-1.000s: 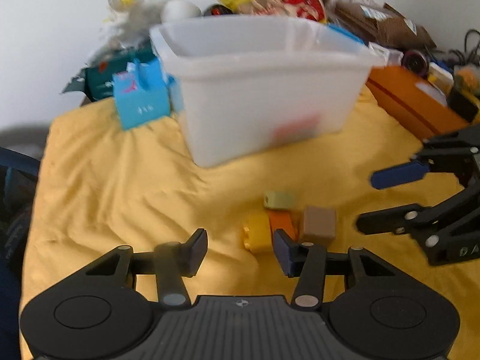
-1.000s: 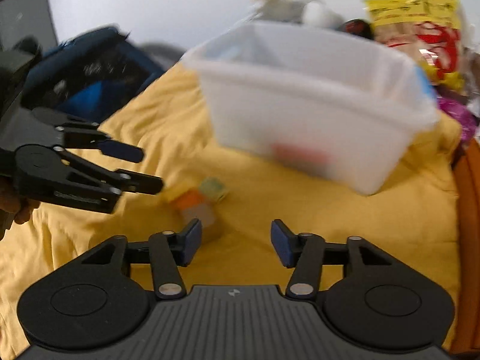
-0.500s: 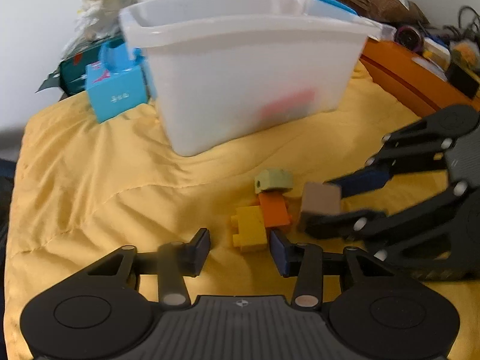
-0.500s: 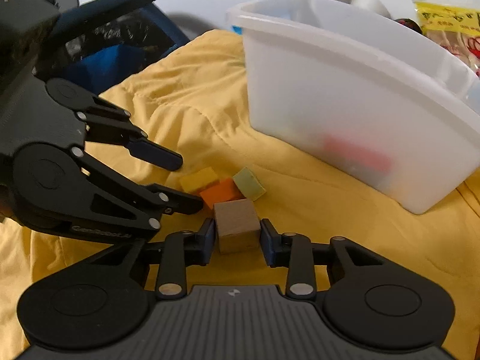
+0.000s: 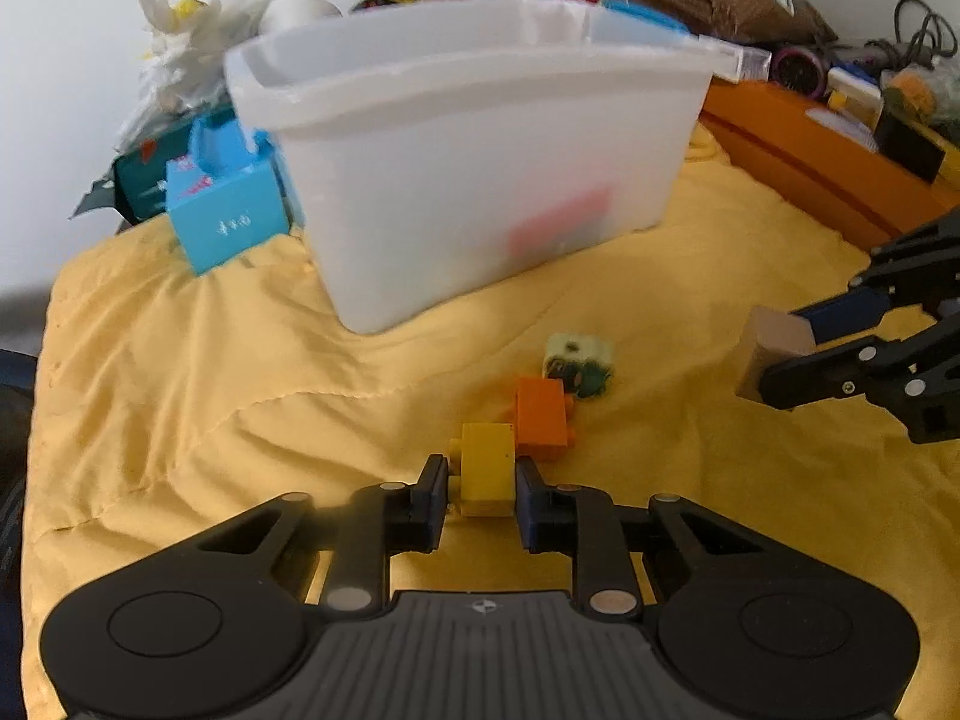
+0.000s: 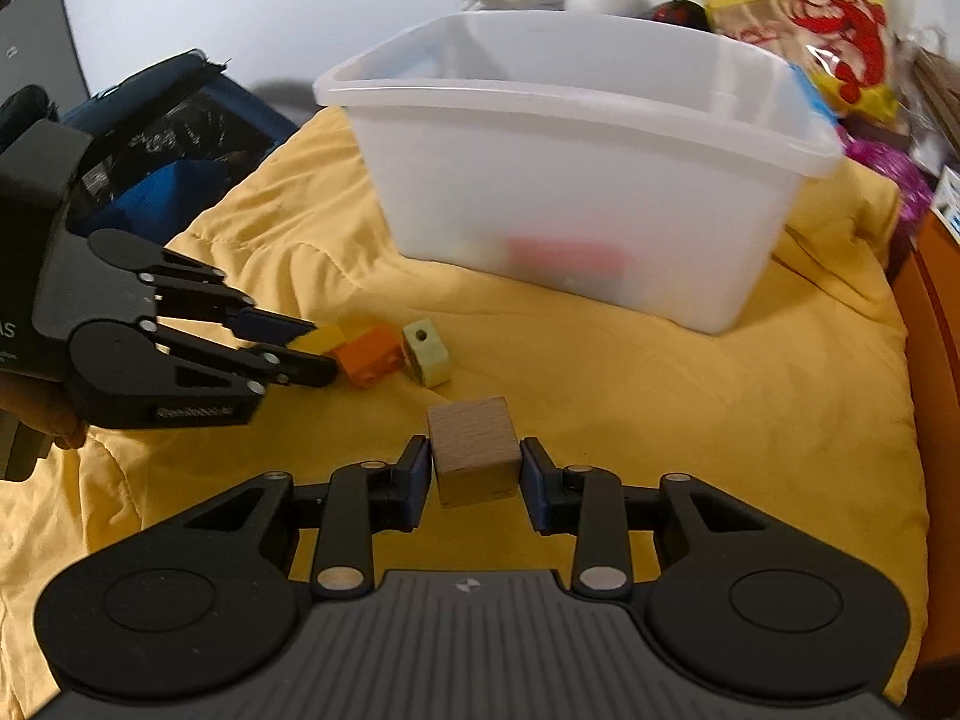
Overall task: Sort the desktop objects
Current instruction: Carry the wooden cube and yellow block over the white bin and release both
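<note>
Domestic room, probably a bedroom: a quilted yellow bedspread [image 5: 180,372] spreads ahead of the left gripper [image 5: 482,489]; beyond it stands a translucent plastic storage bin [image 5: 480,180]; behind the bin lie a prawn-printed snack bag [image 6: 804,18], a blue carton [image 5: 225,216] and crumpled white plastic bags [image 5: 180,48] against a plain white wall [image 5: 60,90].

A yellow snack bag [image 6: 804,18] and blue carton [image 5: 225,219] sit on yellow cloth [image 5: 180,396].

White marks on the blue box [image 5: 227,221] and red print on the yellow bag [image 6: 798,12] stay, perhaps through blur, unreadable.
</note>
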The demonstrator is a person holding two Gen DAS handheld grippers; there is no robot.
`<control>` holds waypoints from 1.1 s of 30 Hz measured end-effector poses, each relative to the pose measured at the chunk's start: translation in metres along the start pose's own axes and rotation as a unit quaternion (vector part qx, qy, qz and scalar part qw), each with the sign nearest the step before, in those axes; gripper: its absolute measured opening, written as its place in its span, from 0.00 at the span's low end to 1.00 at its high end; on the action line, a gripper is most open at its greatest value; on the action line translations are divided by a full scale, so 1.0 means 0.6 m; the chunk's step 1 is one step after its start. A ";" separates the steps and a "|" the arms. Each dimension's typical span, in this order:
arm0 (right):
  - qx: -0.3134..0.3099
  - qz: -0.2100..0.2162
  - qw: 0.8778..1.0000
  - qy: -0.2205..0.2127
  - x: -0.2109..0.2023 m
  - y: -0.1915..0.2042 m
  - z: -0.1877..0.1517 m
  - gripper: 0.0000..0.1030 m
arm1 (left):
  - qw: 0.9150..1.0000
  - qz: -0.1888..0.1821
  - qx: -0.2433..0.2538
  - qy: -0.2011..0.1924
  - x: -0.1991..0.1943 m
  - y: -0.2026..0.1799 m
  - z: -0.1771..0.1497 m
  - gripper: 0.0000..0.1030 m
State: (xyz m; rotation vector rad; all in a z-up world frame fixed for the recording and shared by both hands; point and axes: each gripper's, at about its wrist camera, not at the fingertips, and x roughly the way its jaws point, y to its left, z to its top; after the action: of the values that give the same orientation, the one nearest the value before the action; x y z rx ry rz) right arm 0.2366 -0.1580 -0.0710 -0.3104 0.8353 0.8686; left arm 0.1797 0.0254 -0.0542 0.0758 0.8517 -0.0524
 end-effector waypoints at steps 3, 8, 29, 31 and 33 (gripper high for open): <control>0.010 0.000 1.000 -0.003 -0.007 -0.004 -0.007 0.35 | 1.000 -0.003 -0.013 -0.010 -0.026 0.006 -0.002 0.25; 0.025 0.003 1.000 -0.011 -0.024 -0.007 -0.015 0.35 | 0.999 -0.005 -0.029 -0.024 -0.074 0.008 -0.004 0.25; 0.081 -0.017 0.991 -0.103 -0.150 -0.057 0.137 0.35 | 0.991 -0.019 -0.110 -0.076 -0.185 0.060 0.171 0.25; 0.089 -0.019 0.990 -0.107 -0.158 -0.068 0.162 0.35 | 0.991 -0.023 -0.111 -0.077 -0.189 0.066 0.193 0.25; 0.090 -0.025 0.990 -0.106 -0.162 -0.077 0.184 0.35 | 0.991 -0.027 -0.107 -0.075 -0.190 0.072 0.218 0.25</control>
State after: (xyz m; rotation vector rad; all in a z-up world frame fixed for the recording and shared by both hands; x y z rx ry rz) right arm 0.2943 -0.1791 0.0706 -0.0796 0.6994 0.7585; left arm 0.2061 0.0587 0.1194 -0.1512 0.7040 -0.0168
